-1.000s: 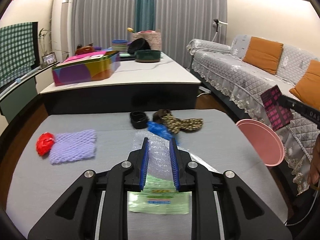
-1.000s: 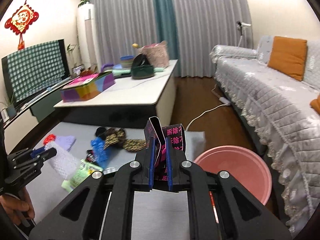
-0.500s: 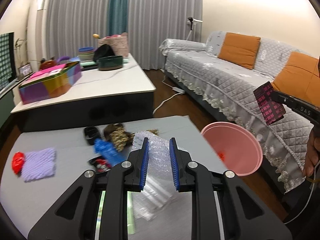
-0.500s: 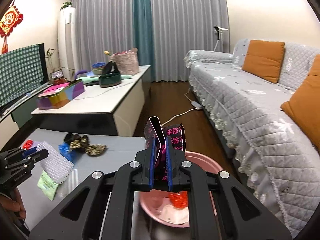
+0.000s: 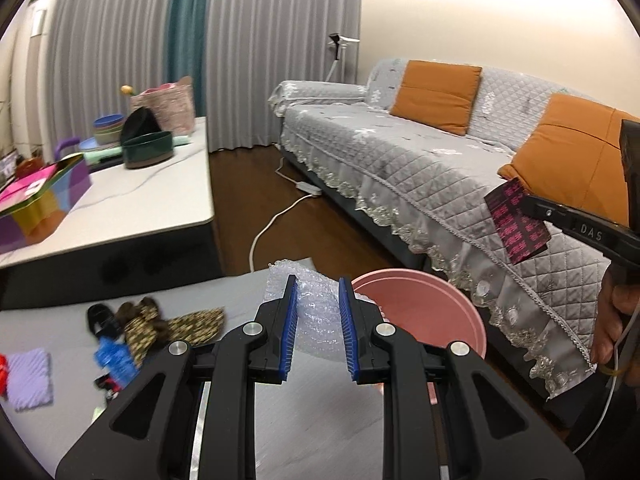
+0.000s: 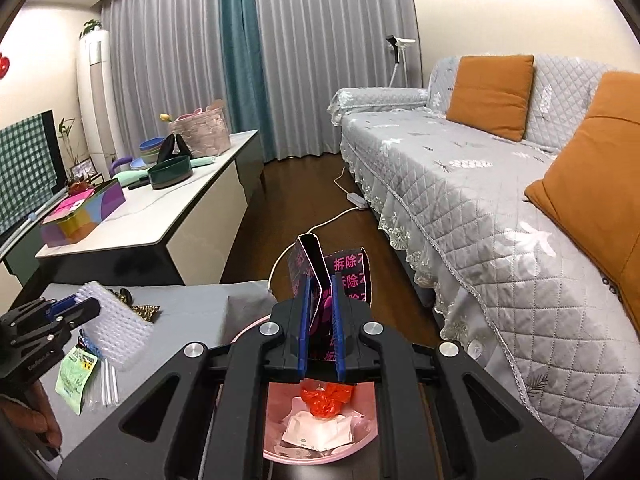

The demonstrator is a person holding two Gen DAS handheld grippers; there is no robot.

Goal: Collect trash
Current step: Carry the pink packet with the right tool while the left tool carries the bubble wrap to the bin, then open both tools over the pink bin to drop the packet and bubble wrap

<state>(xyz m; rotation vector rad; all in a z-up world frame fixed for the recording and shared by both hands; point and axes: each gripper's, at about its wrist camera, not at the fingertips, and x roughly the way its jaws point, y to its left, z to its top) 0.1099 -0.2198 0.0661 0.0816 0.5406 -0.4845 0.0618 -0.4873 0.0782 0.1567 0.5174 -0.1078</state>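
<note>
The left gripper (image 5: pixel 318 312) is pinching a crumpled sheet of bubble wrap (image 5: pixel 316 320) between its blue-padded fingers (image 5: pixel 290 328), holding it above the grey desk (image 5: pixel 320 412) just beside the near rim of the pink basin (image 5: pixel 424 312). The right gripper (image 6: pixel 320 320) is hanging directly over that basin (image 6: pixel 320 452), its fingers (image 6: pixel 304 328) pressing on a black carton with pink lettering (image 6: pixel 344 276), which is sticking upright out of the grip. Inside the basin, below the carton, a crumpled red-orange wrapper (image 6: pixel 326 398) is lying on top of a white paper packet (image 6: pixel 316 432). On the desk, to the left of the basin, more trash is waiting: a blue plastic wrapper (image 5: pixel 116 360), a brown patterned cloth piece (image 5: pixel 168 322), a black ring-shaped item (image 5: pixel 100 316) and a lilac foam net (image 5: pixel 30 372) farthest from the basin. Nearer the left gripper, the right wrist view is showing a green printed sachet (image 6: pixel 74 376) and clear straws (image 6: pixel 108 384) lying flat on the desk. Beyond the basin, a grey quilted sofa (image 5: pixel 420 168) is carrying orange cushions (image 5: pixel 436 96).
</note>
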